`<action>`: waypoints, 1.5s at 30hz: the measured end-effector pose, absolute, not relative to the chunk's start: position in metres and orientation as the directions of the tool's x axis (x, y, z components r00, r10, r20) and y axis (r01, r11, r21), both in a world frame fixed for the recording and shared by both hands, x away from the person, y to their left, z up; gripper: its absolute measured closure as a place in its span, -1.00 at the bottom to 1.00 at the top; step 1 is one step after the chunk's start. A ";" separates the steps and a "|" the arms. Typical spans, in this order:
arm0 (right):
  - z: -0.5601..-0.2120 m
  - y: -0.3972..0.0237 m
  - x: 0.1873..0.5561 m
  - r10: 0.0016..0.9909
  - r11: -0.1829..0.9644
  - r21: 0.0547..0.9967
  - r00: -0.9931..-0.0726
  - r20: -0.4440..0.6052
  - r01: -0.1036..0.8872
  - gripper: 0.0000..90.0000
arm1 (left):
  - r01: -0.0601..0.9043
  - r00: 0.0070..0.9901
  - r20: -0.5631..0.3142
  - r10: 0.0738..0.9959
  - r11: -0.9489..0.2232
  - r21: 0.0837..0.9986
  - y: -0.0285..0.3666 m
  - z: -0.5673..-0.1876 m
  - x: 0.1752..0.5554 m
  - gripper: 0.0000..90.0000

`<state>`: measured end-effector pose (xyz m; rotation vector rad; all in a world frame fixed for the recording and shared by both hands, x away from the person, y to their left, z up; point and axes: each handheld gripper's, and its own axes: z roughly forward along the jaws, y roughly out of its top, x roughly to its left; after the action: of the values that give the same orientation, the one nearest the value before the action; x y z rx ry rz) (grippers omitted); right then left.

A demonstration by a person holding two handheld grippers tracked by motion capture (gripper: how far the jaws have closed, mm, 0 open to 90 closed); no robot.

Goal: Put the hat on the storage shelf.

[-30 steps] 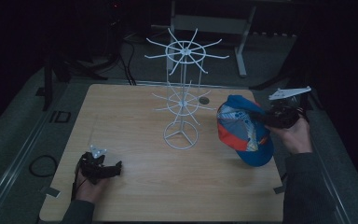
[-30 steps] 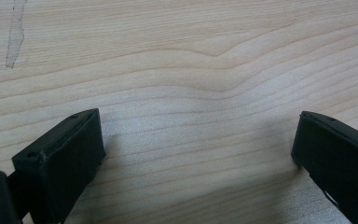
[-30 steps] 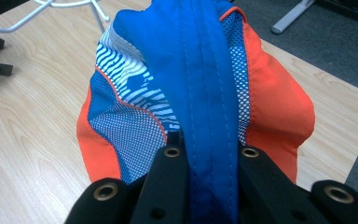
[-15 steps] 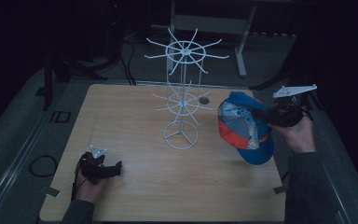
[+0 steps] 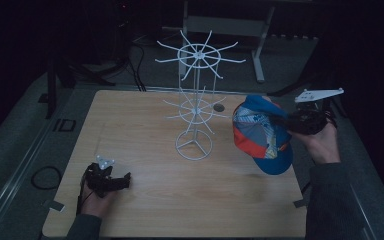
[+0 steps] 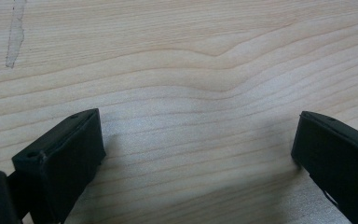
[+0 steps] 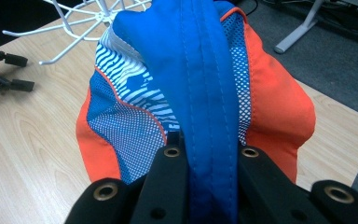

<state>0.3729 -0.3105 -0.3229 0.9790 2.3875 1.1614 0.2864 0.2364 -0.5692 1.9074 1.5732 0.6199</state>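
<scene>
Cap (image 5: 260, 137) is pinched in your right hand-held gripper (image 5: 285, 122); in the right gripper view the jaws are clamped tight on a blue band of fabric (image 7: 209, 140), most likely the folded brim or a seam at the cap's edge, can't tell which. It hangs off the desk's right side, above the desk (image 5: 145, 125) surface, crown sagging down and toward the rack, not resting on anything that I can see.

Handling, as a judgement: light, soft, floppy. Mesh panels and orange cloth will fold and swing when you move, so the body lags behind the jaws. The brim is probably the only stiff part. Your current hold on the stitched blue strip looks sound, since thick seams don't slip easily. If you regrip, take the brim edge or a seam, not the open mesh.

Your left hand-held gripper (image 5: 111, 181) sits low at the desk's near left corner, jaws spread wide, nothing between them, bare wood grain under it in the left gripper view.

Outward from the cap: white wire display rack (image 5: 196, 100) stands mid-desk, two tiers of spokes on a ring base, well apart from the left side and near the cap. Thin spoke tips could snag the mesh, so watch for that if you hang it there.
</scene>
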 end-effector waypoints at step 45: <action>-0.281 -0.314 0.363 0.648 0.406 0.837 -0.761 0.020 0.368 0.95 | 0.709 0.195 -0.012 0.981 -0.132 0.693 0.236 -0.569 0.286 -0.94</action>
<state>0.3625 -0.3144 -0.2806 0.8831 2.3589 1.2866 0.2864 0.2364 -0.5693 1.9069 1.5734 0.6203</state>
